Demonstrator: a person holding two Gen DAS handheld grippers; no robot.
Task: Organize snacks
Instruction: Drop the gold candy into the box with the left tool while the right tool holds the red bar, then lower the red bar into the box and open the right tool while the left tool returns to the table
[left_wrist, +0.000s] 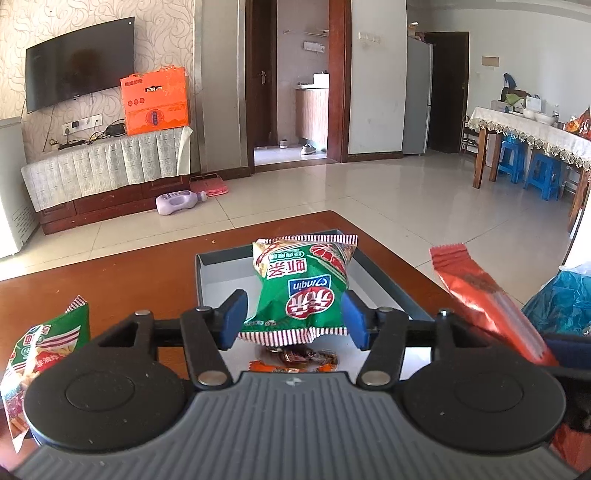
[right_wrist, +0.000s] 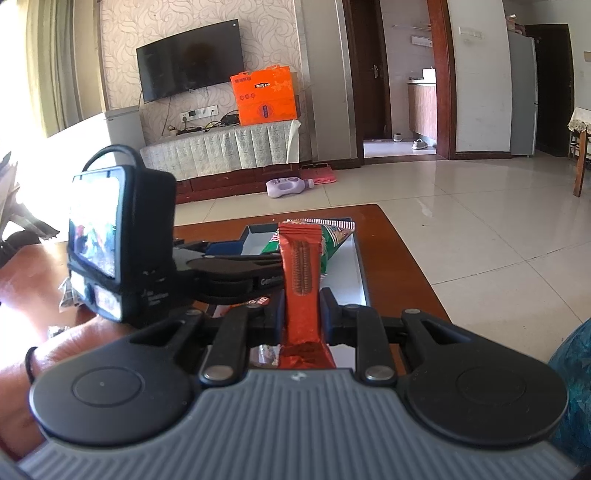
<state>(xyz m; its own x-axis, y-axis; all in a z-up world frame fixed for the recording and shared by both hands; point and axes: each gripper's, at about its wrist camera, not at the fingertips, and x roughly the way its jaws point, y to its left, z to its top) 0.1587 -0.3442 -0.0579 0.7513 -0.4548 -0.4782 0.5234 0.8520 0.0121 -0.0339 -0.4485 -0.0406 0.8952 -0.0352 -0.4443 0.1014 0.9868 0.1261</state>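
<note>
Holding two snacks over the tray (left_wrist: 384, 286) near the table's (left_wrist: 110, 273) far right corner.
Left gripper (left_wrist: 293, 317) clamped on green bag (left_wrist: 301, 284), right gripper (right_wrist: 301, 314) pinching red bar (right_wrist: 300, 280) upright. Risks: slick foil slipping, grippers colliding over one tray. Glossy brown wood; tiled living room, TV (left_wrist: 79, 62) beyond.

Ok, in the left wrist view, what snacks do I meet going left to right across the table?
Green snack bag lying on the table → green snack bag in the left hand-held gripper → orange-red wrapped bar → blue bag.
</note>
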